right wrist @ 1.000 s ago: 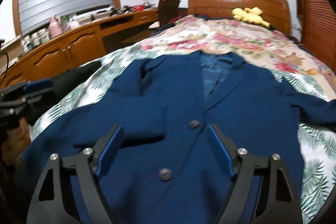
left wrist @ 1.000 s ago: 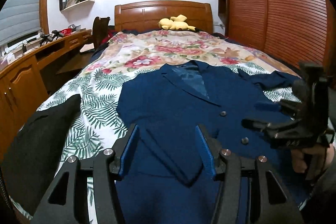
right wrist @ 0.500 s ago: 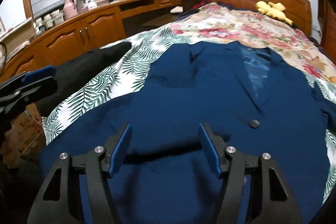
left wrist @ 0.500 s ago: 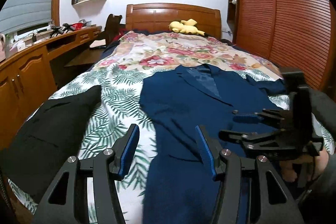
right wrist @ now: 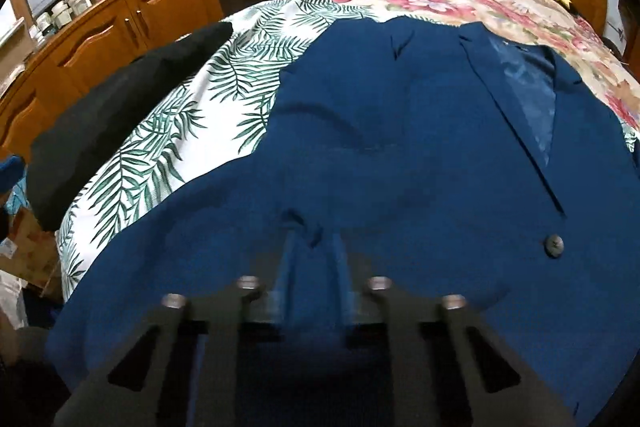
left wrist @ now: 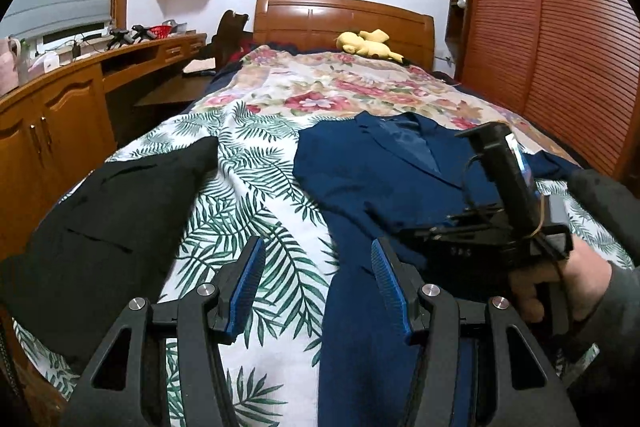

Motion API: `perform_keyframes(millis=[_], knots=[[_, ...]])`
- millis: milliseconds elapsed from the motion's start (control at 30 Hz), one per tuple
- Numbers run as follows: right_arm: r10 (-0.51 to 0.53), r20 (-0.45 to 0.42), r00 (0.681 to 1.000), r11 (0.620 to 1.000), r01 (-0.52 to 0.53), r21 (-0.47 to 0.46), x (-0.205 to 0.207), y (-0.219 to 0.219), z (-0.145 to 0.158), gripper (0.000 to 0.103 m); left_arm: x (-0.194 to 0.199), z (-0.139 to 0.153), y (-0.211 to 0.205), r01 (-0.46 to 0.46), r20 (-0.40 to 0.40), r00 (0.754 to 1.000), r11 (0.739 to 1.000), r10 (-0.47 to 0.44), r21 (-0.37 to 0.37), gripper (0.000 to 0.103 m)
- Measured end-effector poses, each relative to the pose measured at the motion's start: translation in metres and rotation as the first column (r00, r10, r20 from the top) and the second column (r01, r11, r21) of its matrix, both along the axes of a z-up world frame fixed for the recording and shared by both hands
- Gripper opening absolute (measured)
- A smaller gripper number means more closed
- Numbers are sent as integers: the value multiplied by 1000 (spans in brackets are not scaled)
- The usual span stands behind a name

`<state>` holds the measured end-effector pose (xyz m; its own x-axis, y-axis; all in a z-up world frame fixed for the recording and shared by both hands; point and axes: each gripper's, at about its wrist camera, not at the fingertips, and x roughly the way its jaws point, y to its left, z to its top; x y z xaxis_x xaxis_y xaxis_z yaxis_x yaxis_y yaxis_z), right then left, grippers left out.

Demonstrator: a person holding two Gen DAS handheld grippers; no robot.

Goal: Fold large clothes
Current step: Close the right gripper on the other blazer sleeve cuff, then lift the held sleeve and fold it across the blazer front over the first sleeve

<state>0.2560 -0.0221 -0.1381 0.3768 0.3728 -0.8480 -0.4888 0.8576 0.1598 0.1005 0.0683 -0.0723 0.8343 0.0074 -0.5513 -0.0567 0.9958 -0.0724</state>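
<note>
So the blue blazer [right wrist: 400, 147] lies flat on the bed [left wrist: 260, 195], front side up, collar at the far end and hem toward the near edge, so its long axis runs near to far. The right gripper [right wrist: 312, 247] has just been closing and now pinches a small fold of the blazer's near cloth. The left gripper [left wrist: 316, 275] hangs half open over the bedspread just left of the blazer's edge, gripping nothing. A black garment [left wrist: 104, 227] sits further left. No containers in play here.
</note>
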Motion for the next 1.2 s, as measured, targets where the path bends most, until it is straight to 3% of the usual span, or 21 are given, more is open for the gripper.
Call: perform_keyframes(millis=[33,300,567,733,900,1200], knots=[[2,27,1000,1000,-2,-8,-4,-3,5,5,1,0,1,7,1,1000,1000,-7,-5,57],[-68,231,971,997,57,52,-25,-48,77,3,5,8,-15,67,22,998,997,-66,-43,57],[-163,432,887,986,133,99,-47,-108,154,3,6,4,-23,84,21,996,996,-84,-19,57],[-211,502,839,977,183,105,-59,-142,181,3,7,4,-32,91,20,996,996,-91,-1,57],[-227,490,842,973,213,84,-73,-166,165,3,6,12,-49,108,31,994,994,-109,16,57],[-233,278,932,972,231,38,-88,-187,63,3,16,16,-81,154,58,986,987,-156,50,57]])
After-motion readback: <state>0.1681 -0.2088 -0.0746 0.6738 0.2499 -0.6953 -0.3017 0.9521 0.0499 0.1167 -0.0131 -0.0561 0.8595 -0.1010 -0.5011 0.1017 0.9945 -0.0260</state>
